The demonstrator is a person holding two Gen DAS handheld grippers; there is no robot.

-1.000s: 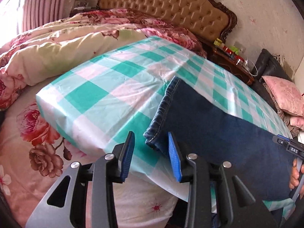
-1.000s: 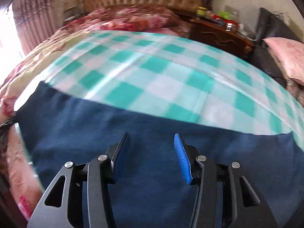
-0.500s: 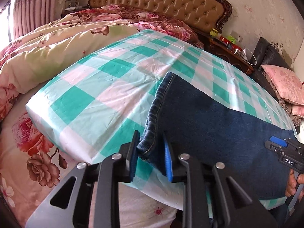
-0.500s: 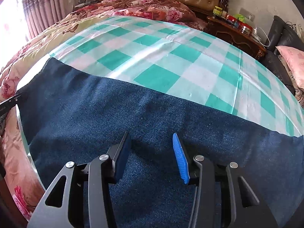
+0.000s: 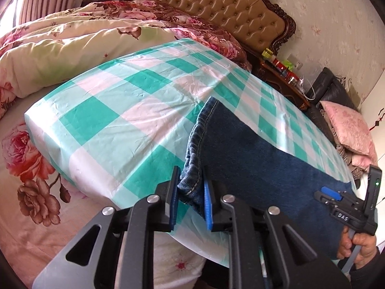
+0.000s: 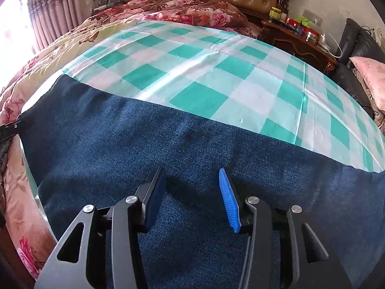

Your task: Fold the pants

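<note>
Right now my left hand-held gripper (image 5: 191,200) sits at the bottom centre of its frame, its jaws closing with the stitched hem of the pants (image 5: 252,168) between them; the blue ribbed pads (image 5: 207,207) look to touch the bunched denim on both sides, though the lower part of the hem is hidden behind the black fingers. In the right wrist view my right hand-held gripper (image 6: 192,197) stands part open over the middle of the pants (image 6: 168,156), nothing pinched between its pads; whether the tips touch the cloth I cannot tell. Its black body (image 5: 349,207) and a person's hand (image 5: 361,248) on the grip show cut off at the lower right of the left view.

The pants are dark blue denim, grainy in weave, lying flat and long across the near edge of the bed, their ends running out of the right view. Under them spreads a glossy, creased sheet (image 5: 108,125) in teal and white checks. Beyond lie flowered quilts (image 5: 72,45), puffy and matte, then a tufted tan headboard (image 5: 216,7) with a carved dark frame. At upper right, a dark wooden nightstand (image 6: 296,41) carries small clutter too small to make out.
</note>
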